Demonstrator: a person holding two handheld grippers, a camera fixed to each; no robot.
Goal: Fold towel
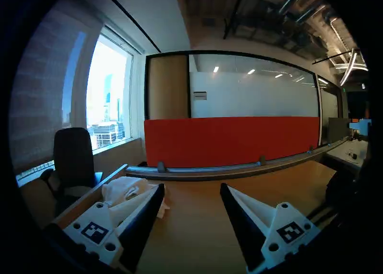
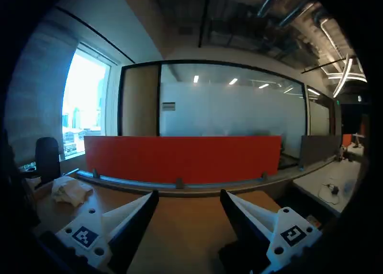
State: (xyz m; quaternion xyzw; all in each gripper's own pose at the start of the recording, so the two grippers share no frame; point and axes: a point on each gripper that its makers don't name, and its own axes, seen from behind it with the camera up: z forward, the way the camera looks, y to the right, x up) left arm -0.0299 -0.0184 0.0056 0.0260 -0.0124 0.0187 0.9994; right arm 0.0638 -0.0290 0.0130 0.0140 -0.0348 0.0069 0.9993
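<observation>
Nearby: left gripper (image 1: 191, 187) & right gripper (image 2: 188, 192), jaws wide apart, nothing held, above wooden desk (image 1: 201, 226). Mid: crumpled white towel (image 1: 125, 188) on desk's left edge, unfolded. Far: red divider (image 1: 230, 141), glass wall (image 1: 253, 94).

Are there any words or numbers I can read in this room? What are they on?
No text here can be read.
Too blurred to read: the small sign on the glass wall.
Not words, just patterns: the black-and-white squares on the fingers of the left gripper and the right gripper.
</observation>
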